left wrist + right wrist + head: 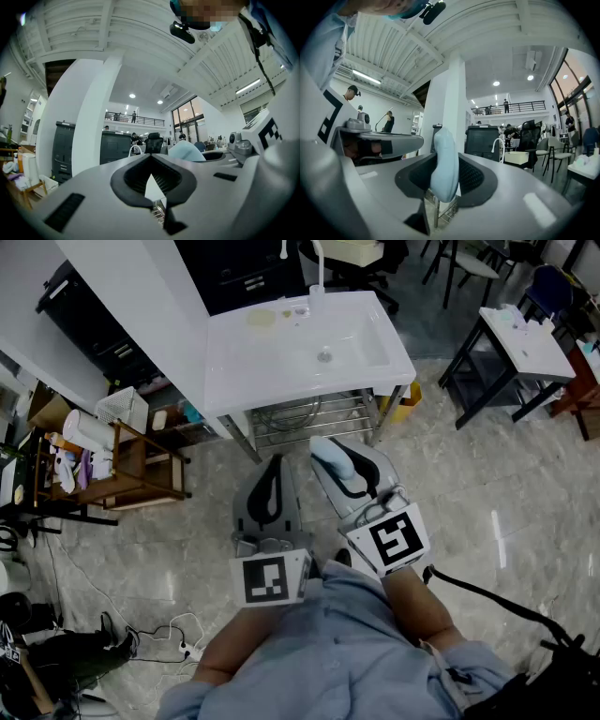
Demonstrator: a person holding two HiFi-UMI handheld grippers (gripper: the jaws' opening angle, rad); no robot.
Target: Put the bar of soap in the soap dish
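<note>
- The bar of soap [444, 161] is pale blue, rounded and smooth. I'd expect it to be light and firm, but slick enough to squirt out if it is squeezed hard near an edge
- The best hold, to my eye, is across its two broad faces near the middle, with steady, modest pressure
- The right tool [349, 472] has it that way: its jaws stand partly apart, with the dark ribbed pads pressed on either flat side
- The bar stands on edge between the pads, its rounded top rising above them and its nose poking out past the tips
- The left tool [151, 183] carries nothing. Its jaws are brought together, with only a sliver of daylight between the pads
- Both tools are held level, side by side, over the floor [487, 493] just in front of the washbasin [281, 362], the right one nearer its front right corner
- What I take to be the soap dish [262, 319] is the small yellowish round thing at the washbasin's rear left corner, just left of the tap [317, 277]. It is too small to be sure of
- The soap is well apart from that dish and has the whole bowl to cross; it has not yet been set down
</note>
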